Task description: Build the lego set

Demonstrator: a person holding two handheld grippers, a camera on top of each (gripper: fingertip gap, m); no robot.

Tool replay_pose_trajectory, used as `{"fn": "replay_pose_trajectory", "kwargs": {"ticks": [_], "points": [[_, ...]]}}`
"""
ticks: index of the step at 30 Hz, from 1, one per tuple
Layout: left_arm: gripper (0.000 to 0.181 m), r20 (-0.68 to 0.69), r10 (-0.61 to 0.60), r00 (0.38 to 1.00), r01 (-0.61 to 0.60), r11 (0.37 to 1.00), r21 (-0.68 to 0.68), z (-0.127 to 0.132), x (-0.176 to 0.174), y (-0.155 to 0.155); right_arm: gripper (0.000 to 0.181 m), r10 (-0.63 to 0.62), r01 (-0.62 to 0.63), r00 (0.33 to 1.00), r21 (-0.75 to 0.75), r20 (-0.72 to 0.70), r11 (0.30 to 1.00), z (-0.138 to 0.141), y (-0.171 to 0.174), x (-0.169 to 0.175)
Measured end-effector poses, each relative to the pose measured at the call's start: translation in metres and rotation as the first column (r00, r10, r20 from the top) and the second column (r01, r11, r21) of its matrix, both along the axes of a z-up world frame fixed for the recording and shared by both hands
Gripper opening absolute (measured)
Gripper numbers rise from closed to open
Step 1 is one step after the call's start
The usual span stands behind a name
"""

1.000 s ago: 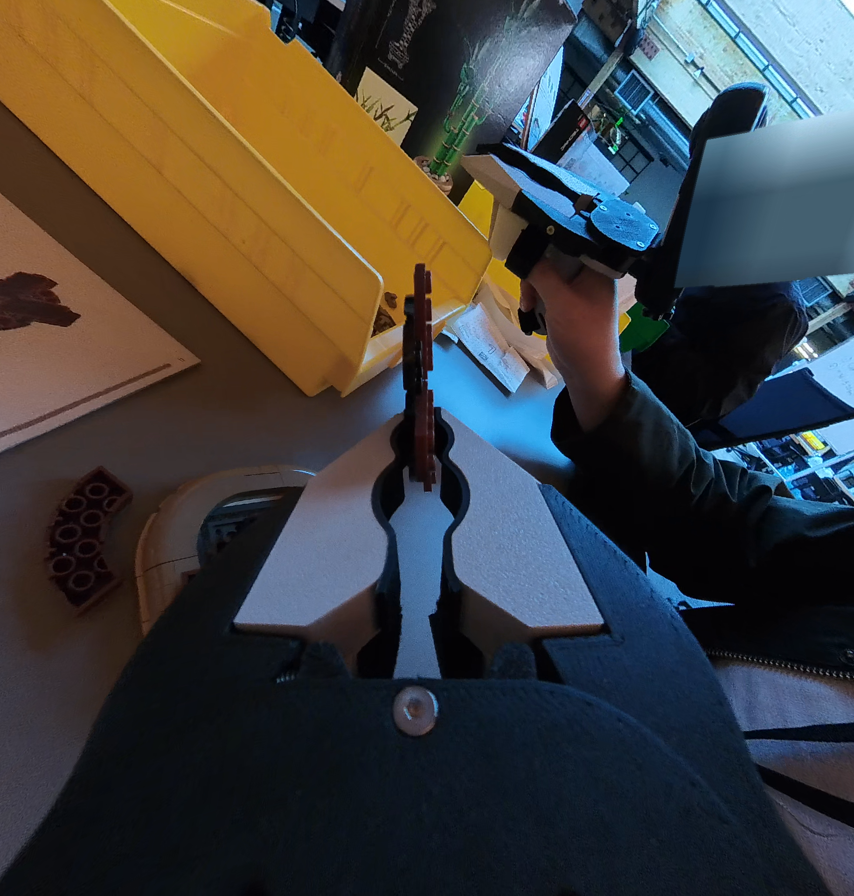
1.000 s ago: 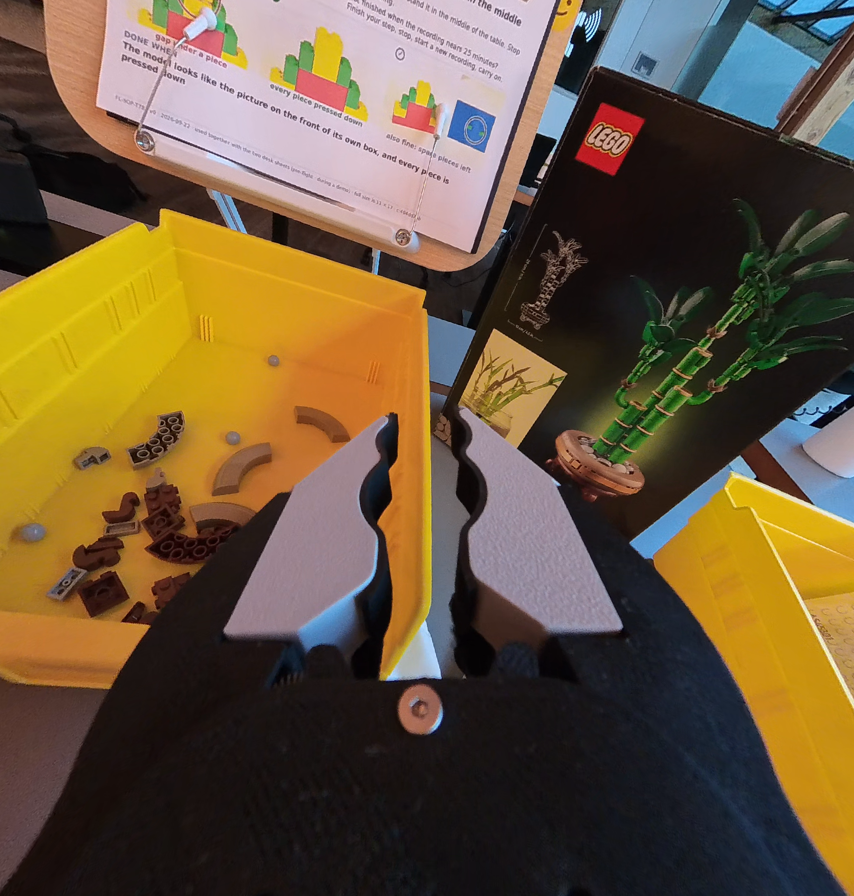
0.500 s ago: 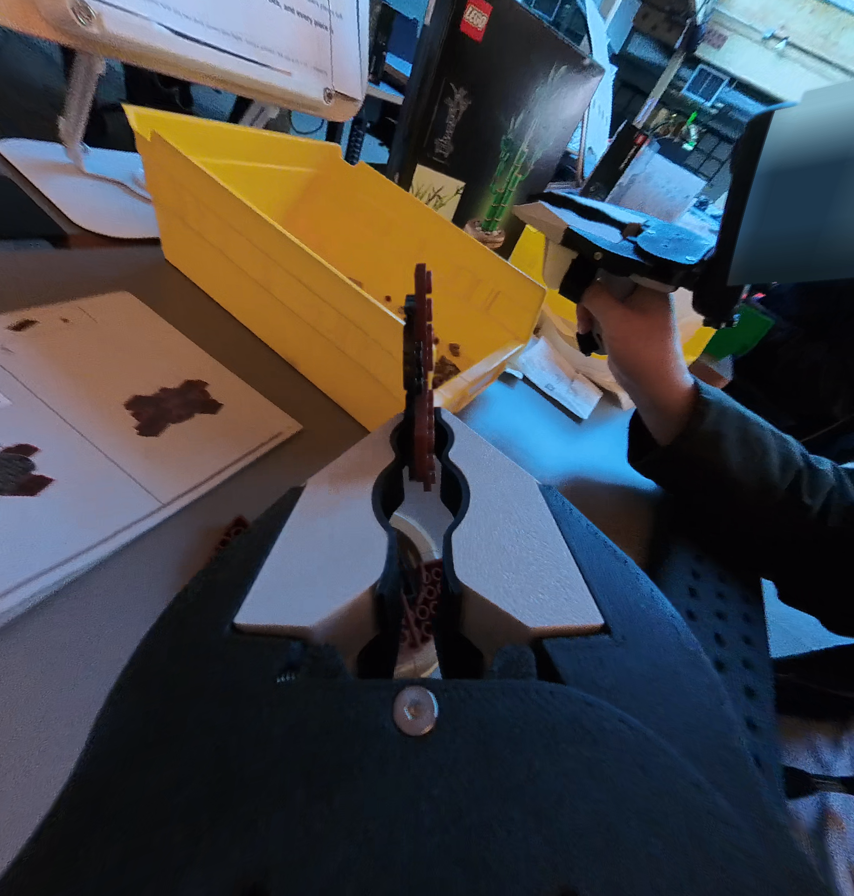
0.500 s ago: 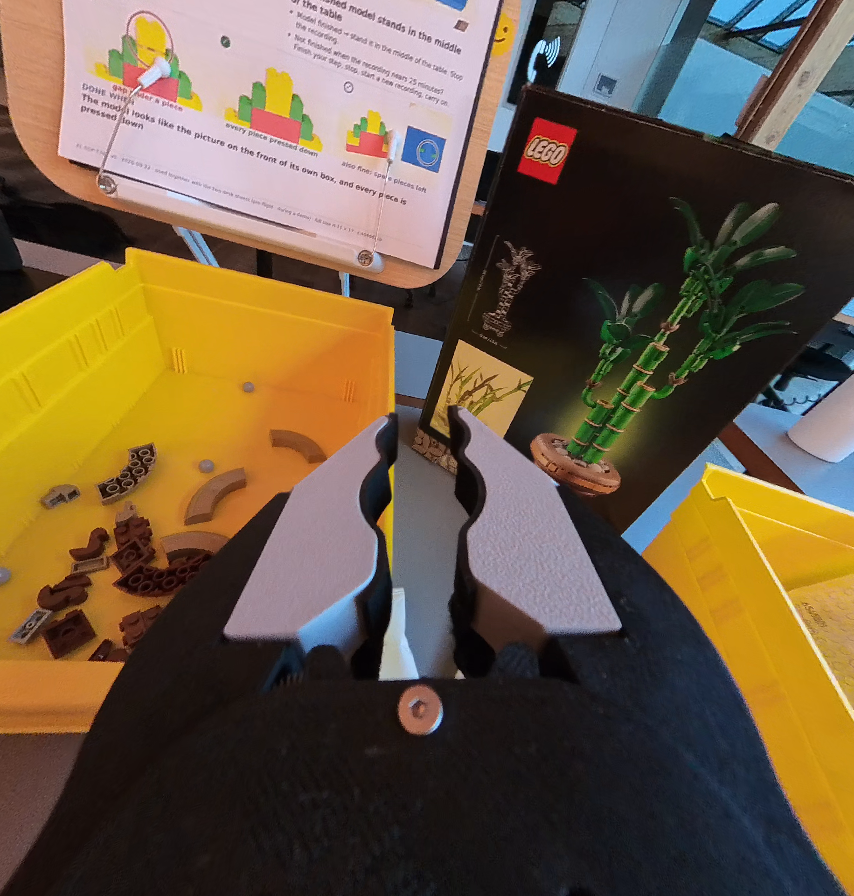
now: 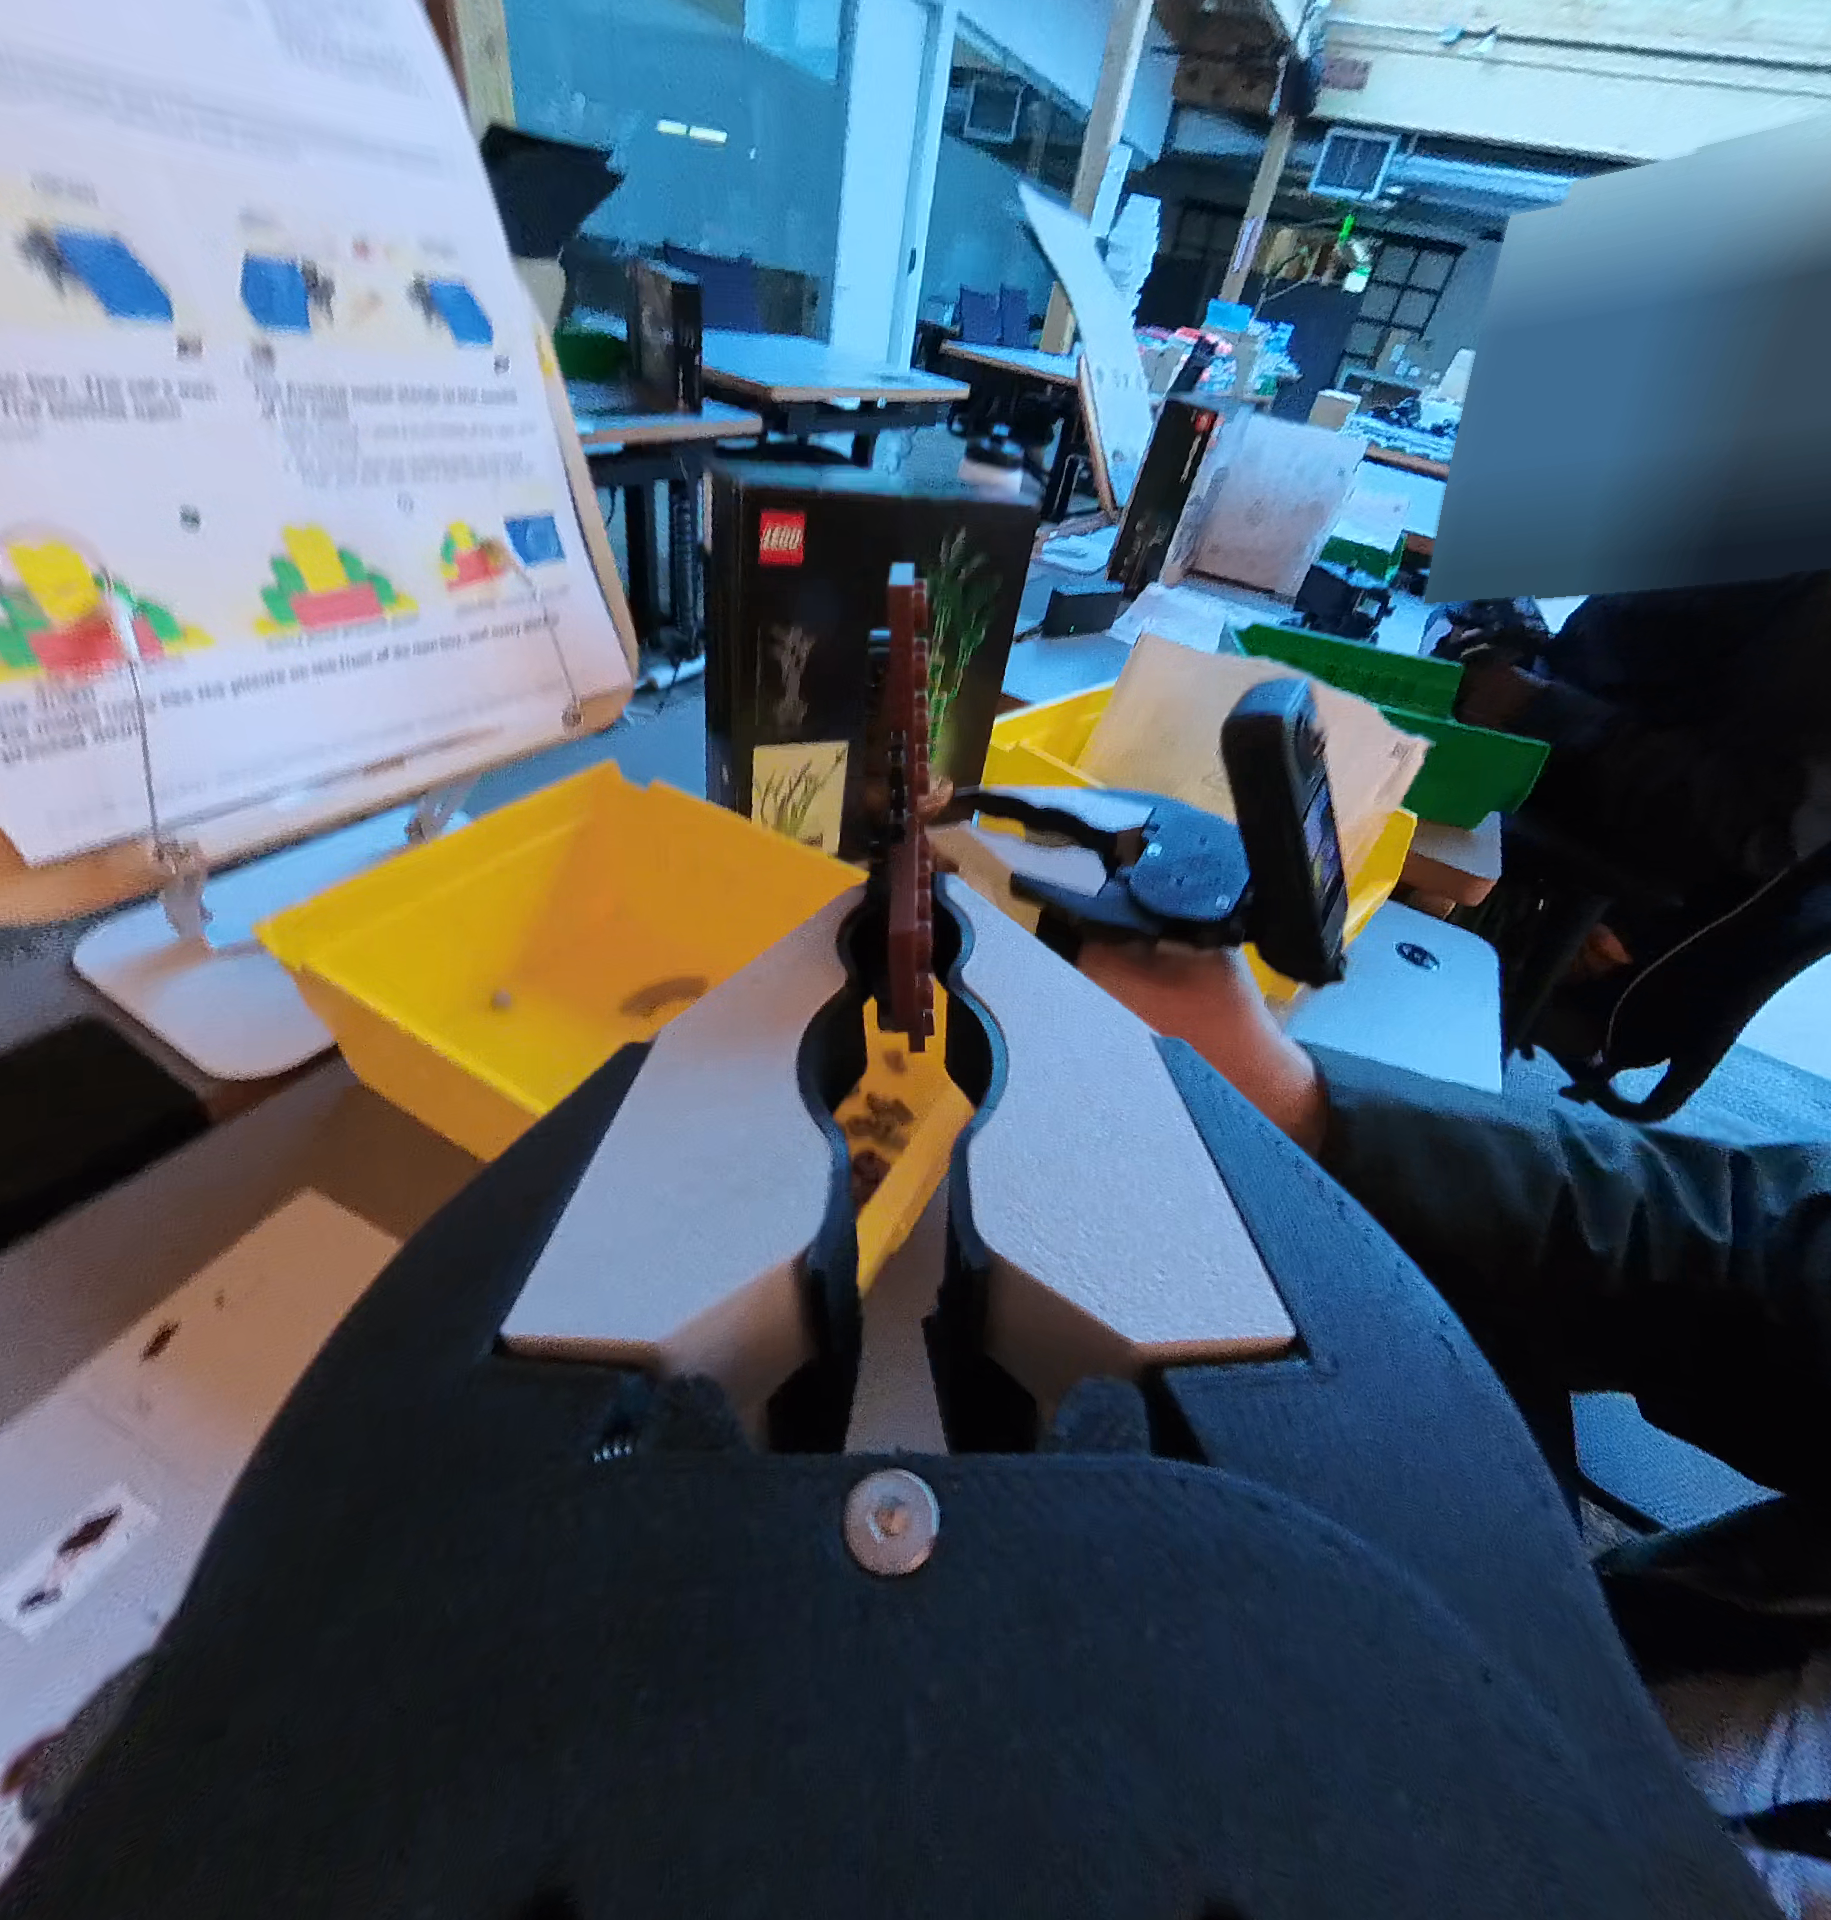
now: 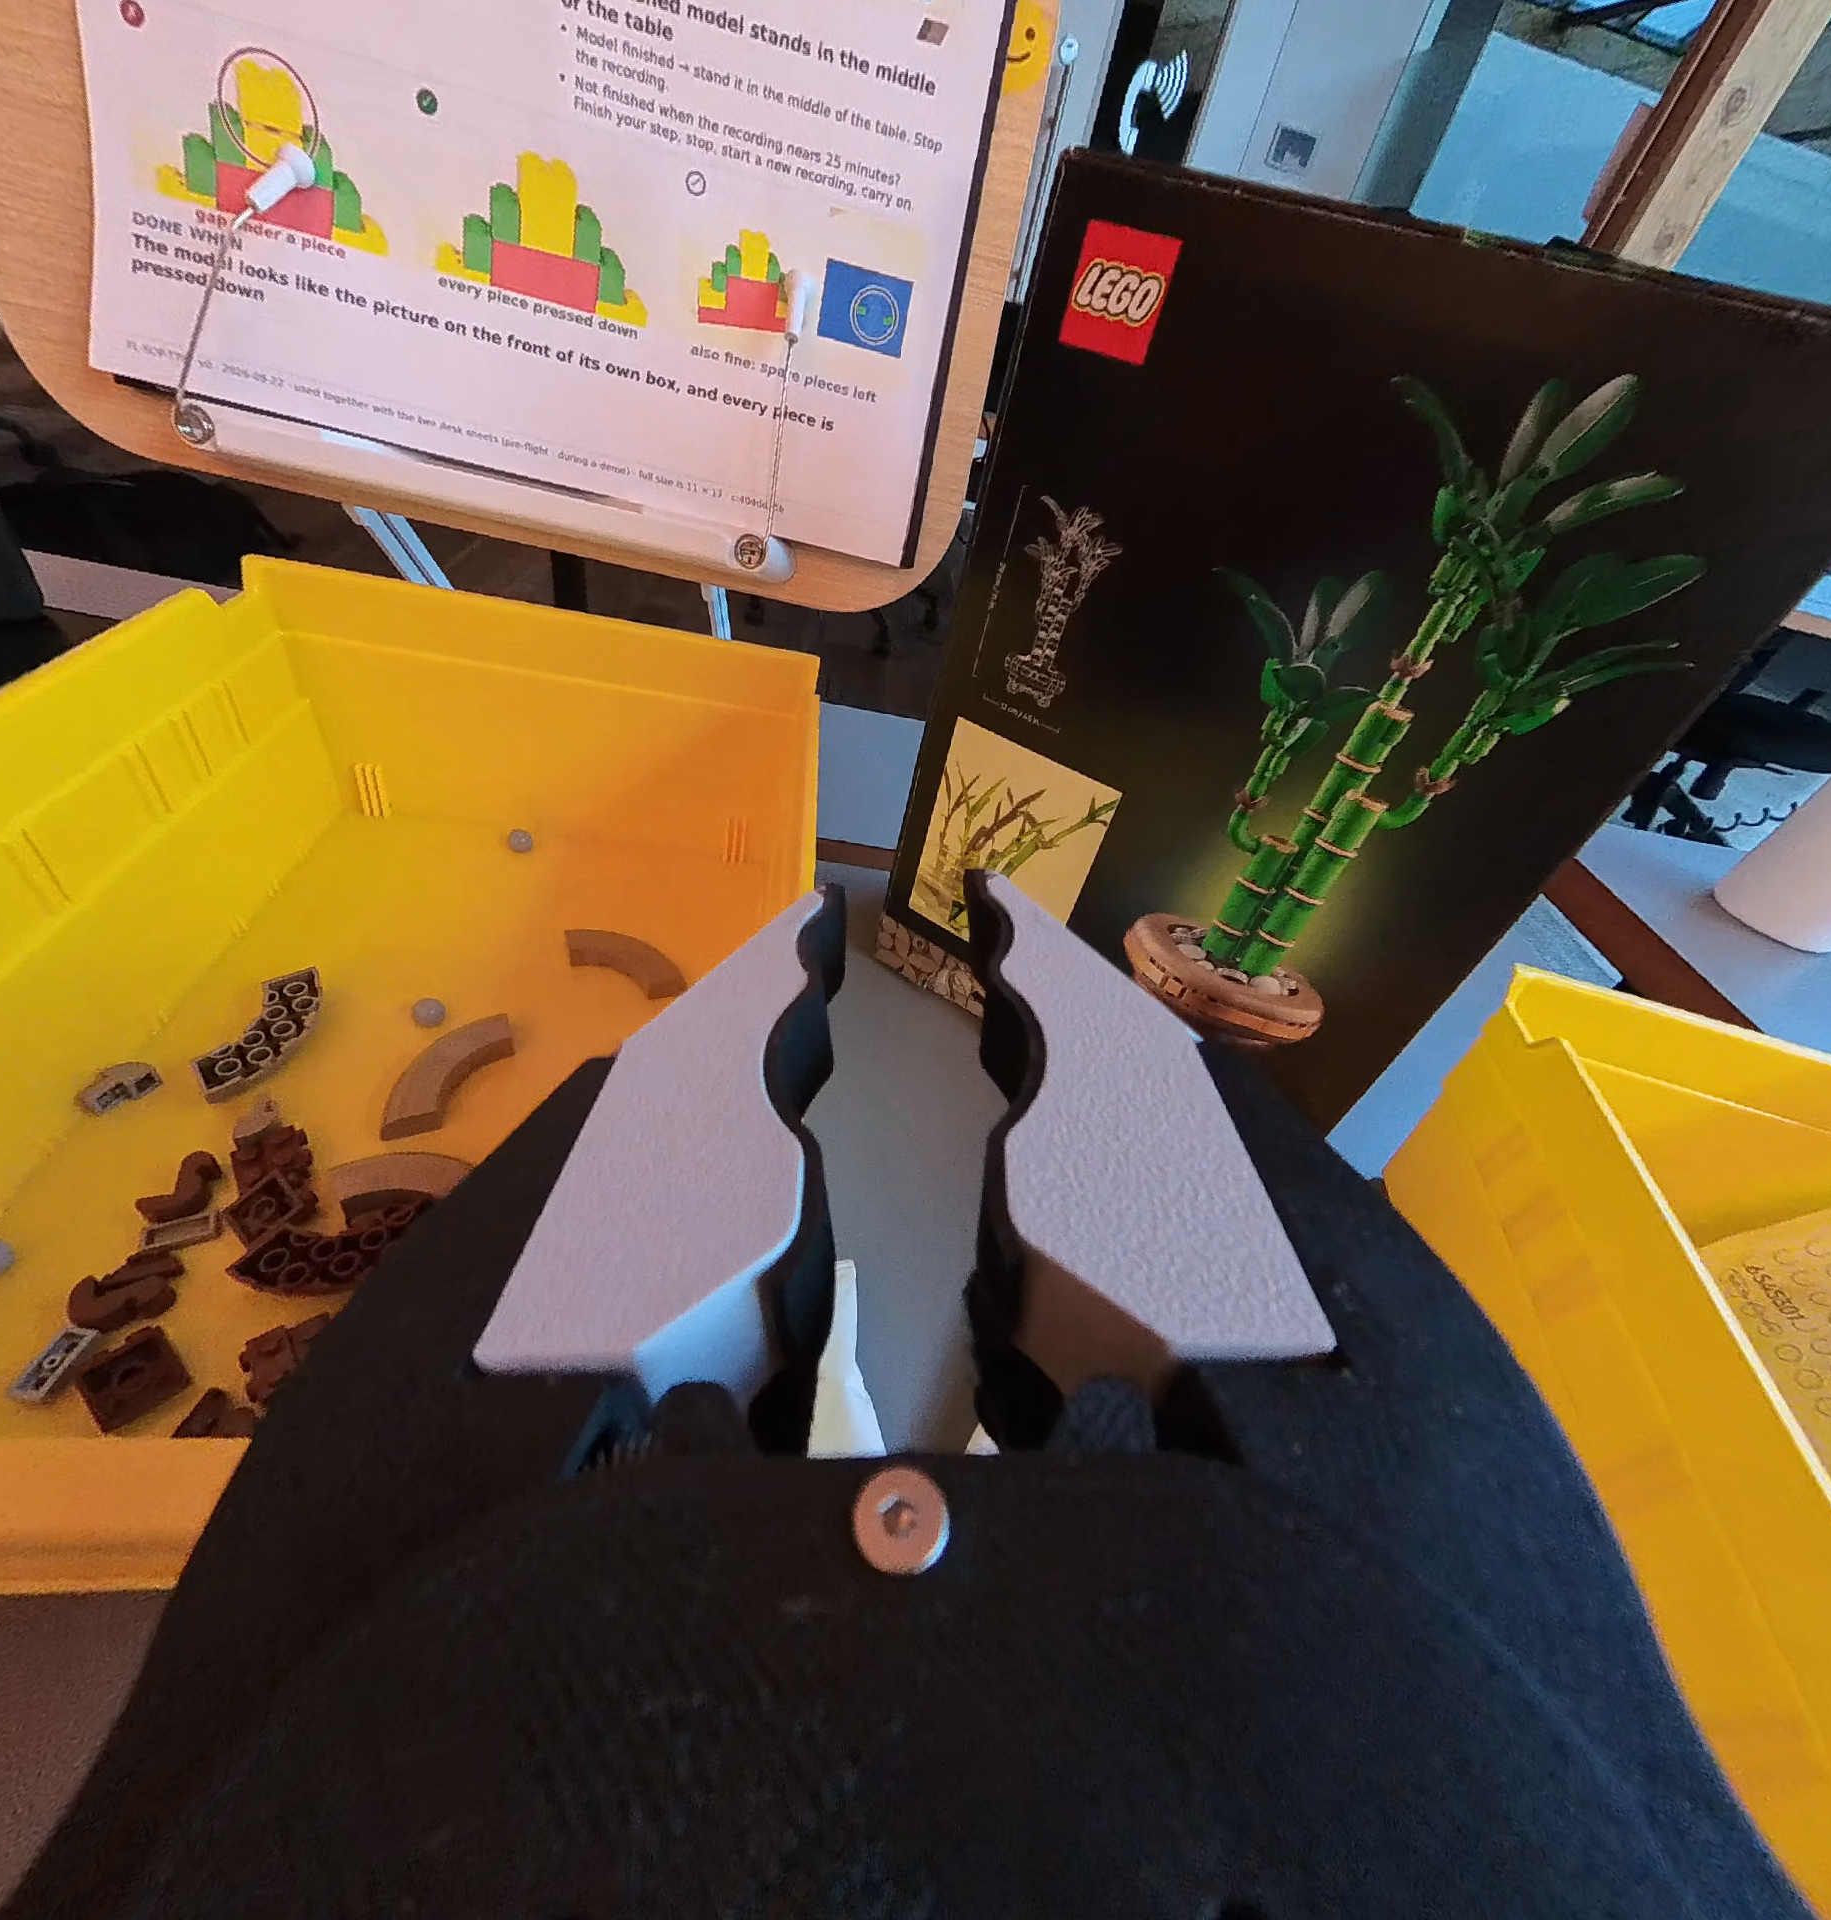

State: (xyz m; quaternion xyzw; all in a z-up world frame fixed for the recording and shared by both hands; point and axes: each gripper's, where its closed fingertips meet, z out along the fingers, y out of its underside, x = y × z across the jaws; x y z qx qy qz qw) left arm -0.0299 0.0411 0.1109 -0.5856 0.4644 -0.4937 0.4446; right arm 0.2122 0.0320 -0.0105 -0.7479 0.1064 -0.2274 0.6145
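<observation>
A thin reddish-brown plate assembly [image 5: 906, 821] is being pinched edge-on between the tips of the left gripper [image 5: 903, 935], its jaws pressed against the lower part of the piece so that its long axis is standing upright and running straight out past the fingertips. Taking the yellow parts bin [image 5: 537, 935] as the landmark, the held assembly is being kept above the bin's near right corner, with loose brown pieces showing in the bin through the gap under the jaws. The right gripper [image 6: 903, 935] is being held with its jaws spread and nothing between them; in its own view it is hovering just to the right of the bin's right wall [image 6: 802, 790], over bare table, and aimed toward the set's box [image 6: 1410, 644] standing behind and to the right of the bin. The remaining brown and tan curved pieces [image 6: 267, 1226] are lying on the bin floor, down and to the left of the open jaws. Judged from this, the empty right gripper is the nearer one for a pick, and a swing leftward and down over the wall is being called for. In the left view the right gripper [image 5: 1056, 831] is seen just right of the upright assembly, near but not touching it.
</observation>
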Motion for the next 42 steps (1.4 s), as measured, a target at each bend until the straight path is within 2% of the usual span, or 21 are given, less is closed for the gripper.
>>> {"fn": "replay_pose_trajectory", "kwargs": {"ticks": [2, 4, 8, 15, 42], "points": [[0.006, 0.03, -0.01, 1.0, 0.01, 1.0, 0.017, 0.015, 0.004, 0.001, 0.022, 0.0, 0.0, 1.0, -0.006, 0.0, 1.0, -0.002, 0.001, 0.0], [0.006, 0.055, -0.005, 0.998, 0.004, 1.0, 0.023, 0.018, 0.003, 0.005, 0.022, 0.001, -0.001, 1.0, -0.013, 0.001, 1.0, -0.003, 0.001, 0.0], [0.006, -0.01, 0.045, 0.999, -0.045, 0.999, 0.022, -0.002, -0.007, 0.03, 0.022, 0.007, -0.006, 1.0, -0.023, 0.009, 1.0, -0.003, 0.002, -0.004], [0.006, 0.031, 0.081, 0.996, -0.08, 0.996, -0.035, -0.002, -0.024, 0.051, 0.022, 0.007, -0.006, 0.999, -0.019, 0.032, 1.0, 0.001, 0.001, -0.007], [0.006, -0.017, 0.129, 0.991, -0.13, 0.991, -0.019, -0.011, -0.032, 0.064, 0.022, 0.013, -0.011, 0.999, -0.048, 0.044, 0.999, -0.006, 0.003, -0.007]]}}
